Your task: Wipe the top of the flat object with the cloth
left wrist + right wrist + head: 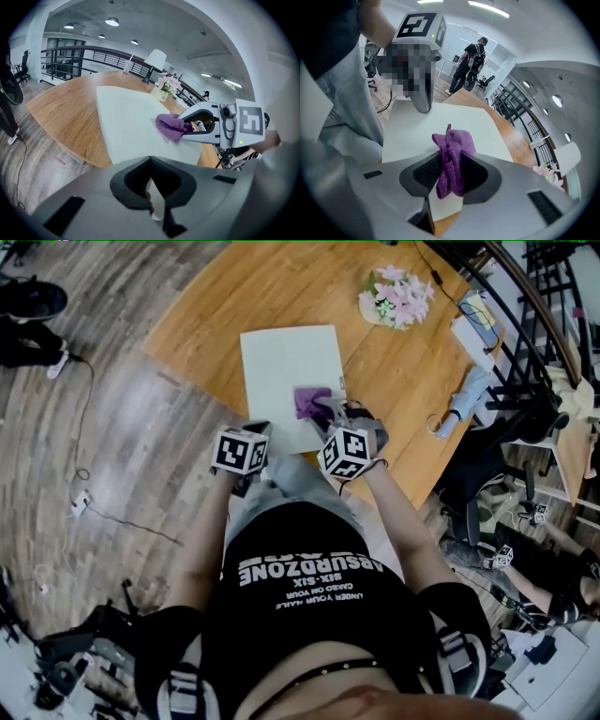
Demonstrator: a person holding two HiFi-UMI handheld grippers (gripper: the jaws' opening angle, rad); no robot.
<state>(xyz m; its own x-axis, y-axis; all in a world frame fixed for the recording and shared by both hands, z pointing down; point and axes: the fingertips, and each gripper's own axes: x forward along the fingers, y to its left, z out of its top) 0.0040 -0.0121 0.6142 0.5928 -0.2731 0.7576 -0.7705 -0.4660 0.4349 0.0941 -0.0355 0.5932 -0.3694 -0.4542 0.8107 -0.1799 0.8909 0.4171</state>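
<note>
Right tongs [450, 161] pinching cloth [455, 140] on board [417, 126], left tongs [151, 166] clamping edge

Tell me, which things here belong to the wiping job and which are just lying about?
Part of the job: purple cloth, white flat board, right gripper clamped on the cloth.
Just lying about: flowers, pale blue bundle at the table edge.

Knitted purple cloth [449, 159], matt smooth board [291, 381], grained wooden table [216, 306]
</note>
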